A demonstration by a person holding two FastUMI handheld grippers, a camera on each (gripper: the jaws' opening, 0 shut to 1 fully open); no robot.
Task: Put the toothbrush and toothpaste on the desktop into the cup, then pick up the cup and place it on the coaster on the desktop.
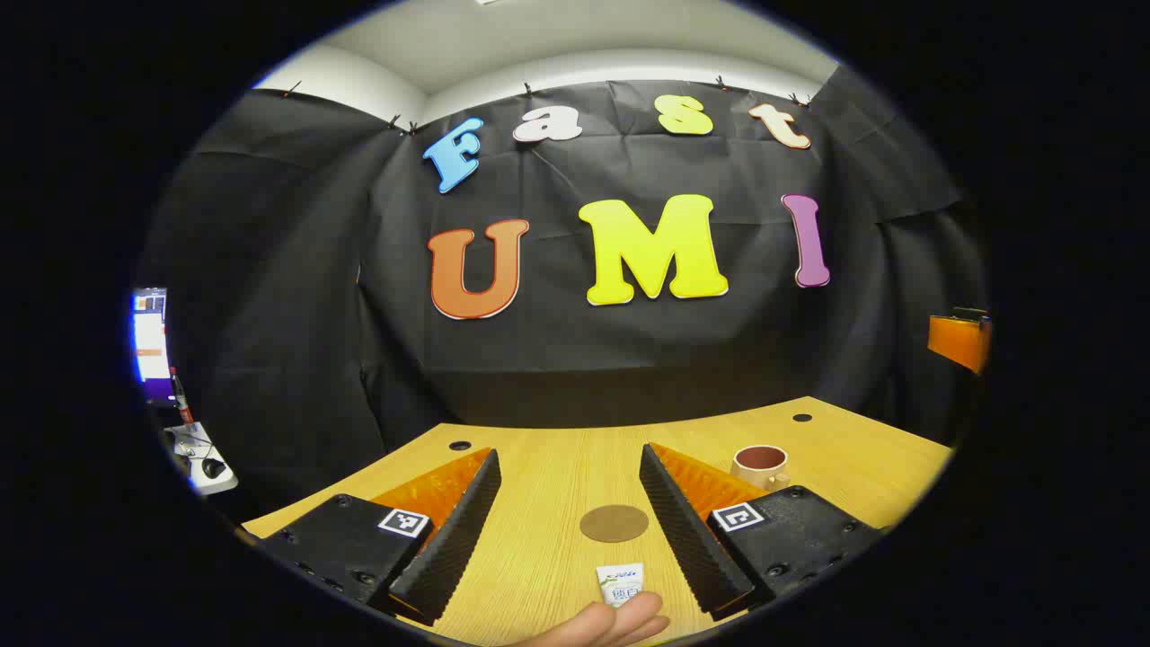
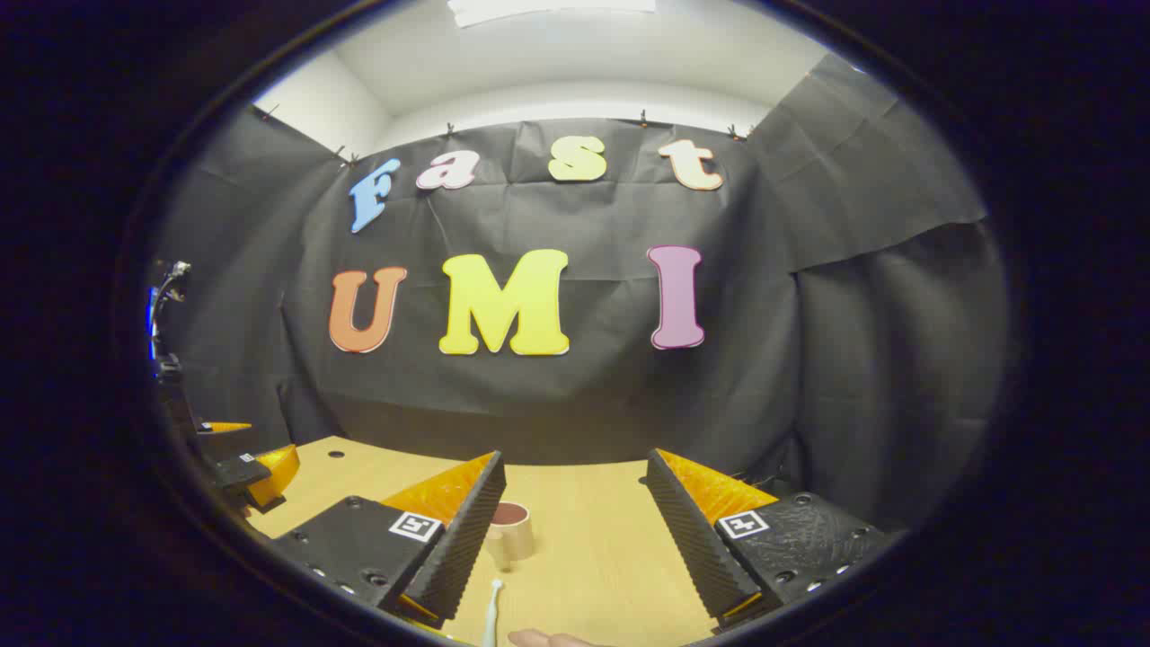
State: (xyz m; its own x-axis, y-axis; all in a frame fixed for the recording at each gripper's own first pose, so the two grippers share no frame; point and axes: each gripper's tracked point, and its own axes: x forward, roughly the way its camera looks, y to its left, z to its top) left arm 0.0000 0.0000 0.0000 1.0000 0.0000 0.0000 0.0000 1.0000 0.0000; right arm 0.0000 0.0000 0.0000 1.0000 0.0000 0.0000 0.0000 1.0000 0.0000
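Note:
In the left gripper view my left gripper (image 1: 575,530) stands open above the wooden desk (image 1: 539,566). Between its fingers lie a round brown coaster (image 1: 614,523) and, nearer, the white toothpaste tube (image 1: 621,584), with a hand (image 1: 611,624) touching the tube's near end. A beige cup (image 1: 760,465) stands behind the right finger. In the right gripper view my right gripper (image 2: 575,530) is open too. The cup (image 2: 511,528) stands just beside its left finger, and the white toothbrush (image 2: 490,615) lies at the bottom edge. A fingertip (image 2: 544,639) shows there as well.
The other gripper (image 2: 247,472) is at the far left of the right gripper view. A monitor (image 1: 150,344) and a small side table with a mouse (image 1: 205,463) stand left of the desk. Cable holes (image 1: 460,445) mark the desk's back edge.

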